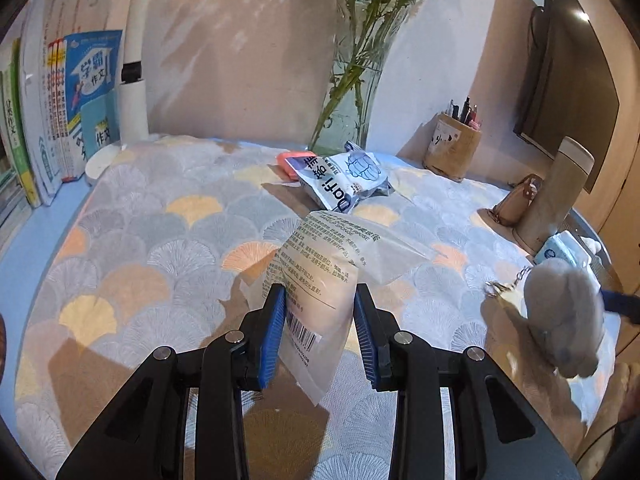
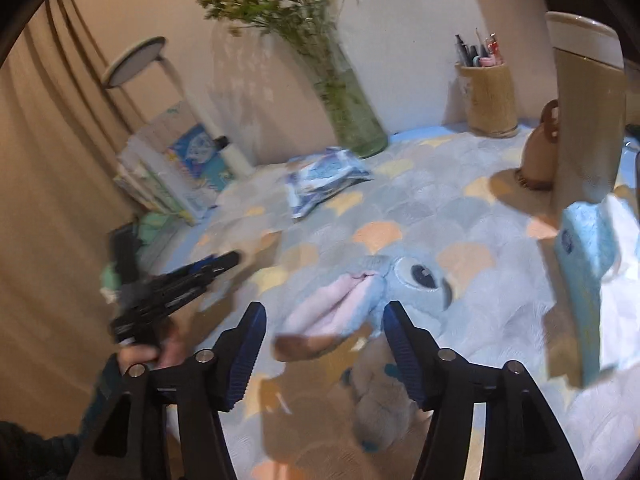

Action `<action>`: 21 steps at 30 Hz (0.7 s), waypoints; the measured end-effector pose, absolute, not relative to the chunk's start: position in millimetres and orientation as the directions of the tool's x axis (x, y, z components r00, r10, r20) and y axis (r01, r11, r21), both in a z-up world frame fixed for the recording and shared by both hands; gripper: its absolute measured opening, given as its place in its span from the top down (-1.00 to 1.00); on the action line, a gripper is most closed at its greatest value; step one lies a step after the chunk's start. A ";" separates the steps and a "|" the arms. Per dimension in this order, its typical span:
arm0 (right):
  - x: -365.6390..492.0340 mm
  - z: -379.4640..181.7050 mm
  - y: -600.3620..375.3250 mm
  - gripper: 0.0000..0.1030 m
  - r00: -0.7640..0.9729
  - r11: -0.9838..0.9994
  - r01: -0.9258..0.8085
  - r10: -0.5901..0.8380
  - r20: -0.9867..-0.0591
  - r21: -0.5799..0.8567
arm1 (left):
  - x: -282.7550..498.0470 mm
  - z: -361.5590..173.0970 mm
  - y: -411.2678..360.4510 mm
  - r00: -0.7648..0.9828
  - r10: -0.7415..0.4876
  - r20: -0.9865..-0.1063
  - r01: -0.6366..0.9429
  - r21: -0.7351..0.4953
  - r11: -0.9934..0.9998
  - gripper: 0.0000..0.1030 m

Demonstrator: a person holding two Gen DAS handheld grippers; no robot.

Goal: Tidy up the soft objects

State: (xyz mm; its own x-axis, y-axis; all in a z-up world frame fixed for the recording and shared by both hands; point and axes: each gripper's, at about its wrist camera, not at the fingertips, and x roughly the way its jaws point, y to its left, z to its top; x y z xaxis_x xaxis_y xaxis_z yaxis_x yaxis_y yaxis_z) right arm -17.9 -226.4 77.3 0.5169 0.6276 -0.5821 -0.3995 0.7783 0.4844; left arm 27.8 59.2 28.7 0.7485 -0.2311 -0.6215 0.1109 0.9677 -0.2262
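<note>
My left gripper (image 1: 320,304) is shut on a translucent white packet (image 1: 316,264) with printed text and a barcode, held tilted above the patterned tablecloth (image 1: 160,240). In the right wrist view the left gripper (image 2: 226,261) appears blurred at the left, with a hand behind it. My right gripper (image 2: 325,310) stands open. A grey-blue plush toy (image 2: 416,280) with pink ears lies between its fingers, and the pads do not press it. In the left wrist view the plush toy (image 1: 564,312) with a keychain hangs at the right, against a blue fingertip (image 1: 620,306) of the right gripper.
A blue-white mask packet (image 1: 348,176) and a pink object (image 1: 290,160) lie before the glass vase (image 1: 360,80). A pen holder (image 1: 452,152), a tall flask (image 1: 556,200) and a light-blue tissue pack (image 2: 588,264) stand at the right. Books (image 1: 60,120) and a white lamp (image 1: 132,92) line the left.
</note>
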 end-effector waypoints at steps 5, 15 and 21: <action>-46.8 88.6 -217.6 -0.91 0.523 0.759 -0.483 0.650 -0.551 0.437 | 25.9 29.0 59.2 0.748 -0.244 -0.617 0.125 -0.230 0.965 0.39; 6.7 38.9 -192.3 -0.93 0.472 0.874 -0.357 0.473 -0.744 0.329 | 28.4 27.4 58.6 0.735 -0.249 -0.630 0.124 -0.236 0.964 0.39; 25.7 11.1 -182.3 -1.00 0.489 0.912 -0.251 0.408 -0.771 0.324 | 32.4 25.0 60.2 0.723 -0.255 -0.642 0.121 -0.246 0.962 0.39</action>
